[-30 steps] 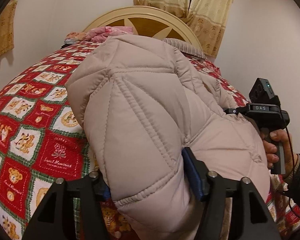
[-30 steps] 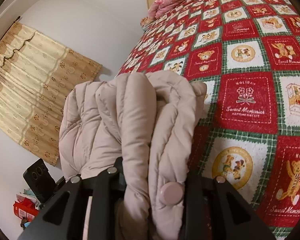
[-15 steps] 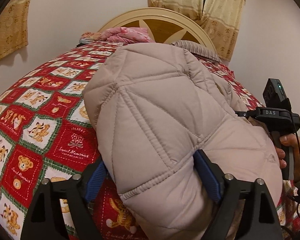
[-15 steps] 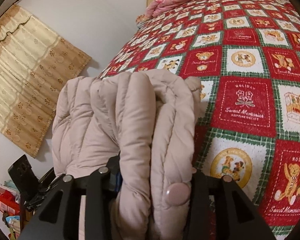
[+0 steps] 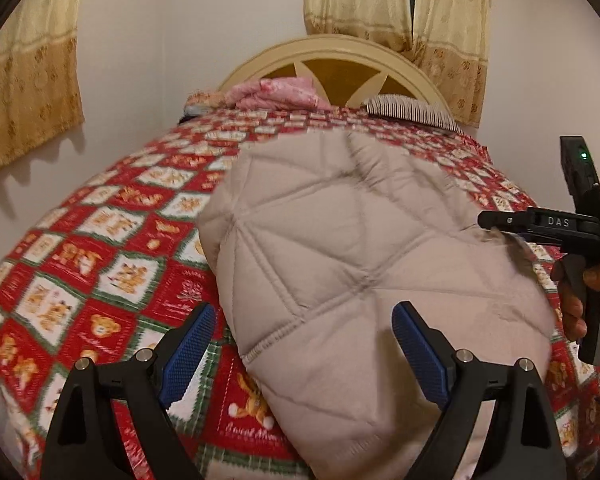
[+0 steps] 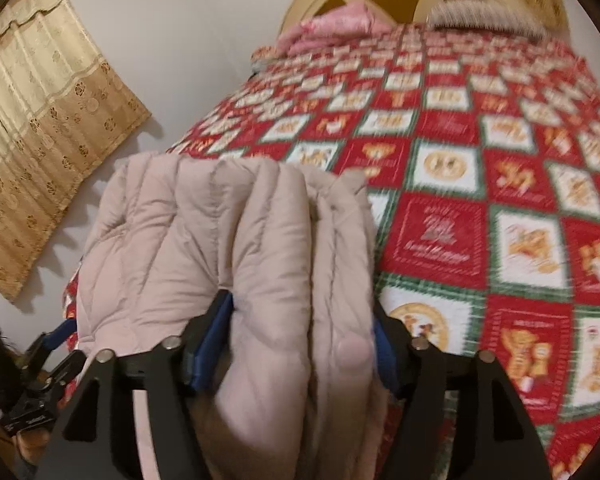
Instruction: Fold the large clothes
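Your left gripper has let go: a second ago its blue pads were clamped on the hem of the beige quilted coat, and now they stand wide, the left one over bare quilt and clear of the cloth, the right one just above the coat's surface. The coat lies folded on the red teddy-bear bedspread directly ahead of those fingers, its bulk running away toward the cream headboard, where before it hung bunched between them. To the right of the coat your right hand carries the other tool. Your right gripper is opening; its jaws were squeezed tight on the stacked layers and snap button a second ago, and now they sit visibly wider, though the thick folds still fill the gap between the pads, so you cannot tell whether they still press.
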Tool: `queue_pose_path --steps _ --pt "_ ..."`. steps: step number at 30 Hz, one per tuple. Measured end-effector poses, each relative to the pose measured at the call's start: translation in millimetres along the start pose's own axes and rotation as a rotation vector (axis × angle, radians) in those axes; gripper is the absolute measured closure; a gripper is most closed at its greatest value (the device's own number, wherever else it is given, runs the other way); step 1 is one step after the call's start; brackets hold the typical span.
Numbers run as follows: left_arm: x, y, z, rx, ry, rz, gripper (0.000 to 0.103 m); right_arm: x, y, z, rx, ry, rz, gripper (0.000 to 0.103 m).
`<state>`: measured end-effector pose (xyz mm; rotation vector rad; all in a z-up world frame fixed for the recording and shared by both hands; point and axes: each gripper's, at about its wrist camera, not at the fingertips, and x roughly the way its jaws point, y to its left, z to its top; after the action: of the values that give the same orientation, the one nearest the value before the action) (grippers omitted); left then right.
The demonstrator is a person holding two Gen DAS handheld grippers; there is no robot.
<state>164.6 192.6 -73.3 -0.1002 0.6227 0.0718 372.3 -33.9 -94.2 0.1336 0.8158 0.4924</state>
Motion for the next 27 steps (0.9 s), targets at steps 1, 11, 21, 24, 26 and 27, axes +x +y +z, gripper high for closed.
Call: queue_pose_path --steps 1,11,21,24,26,27 --pt "-8.1 -1.9 0.5 0.003 -0.011 0.006 0.013 -8.7 3.8 -1.5 -0.009 -0.023 -0.008 0.023" --pt "-84.9 -28.4 -7.5 0.000 -0.123 -0.001 0.013 -100.2 60.7 -39.6 -0.129 -0.235 -0.068 0.008" --pt "-125.1 -38.2 -12.1 -0.014 -0.197 -0.045 0.013 -144.6 82.3 -69.1 -0.140 -0.304 -0.077 0.006" --pt "-130.6 -39.0 -12.0 0.001 -0.218 -0.021 0.013 -155.7 87.1 -75.4 -0.140 -0.327 -0.077 0.004" --pt "-133.0 -39.8 -12.9 0.005 -0.225 -0.017 0.013 -161.6 90.8 -79.7 -0.148 -0.337 -0.076 0.003" --pt "-132.9 -39.8 -12.7 0.007 -0.227 -0.015 0.013 -164.1 92.2 -81.0 -0.154 -0.343 -0.076 0.002"
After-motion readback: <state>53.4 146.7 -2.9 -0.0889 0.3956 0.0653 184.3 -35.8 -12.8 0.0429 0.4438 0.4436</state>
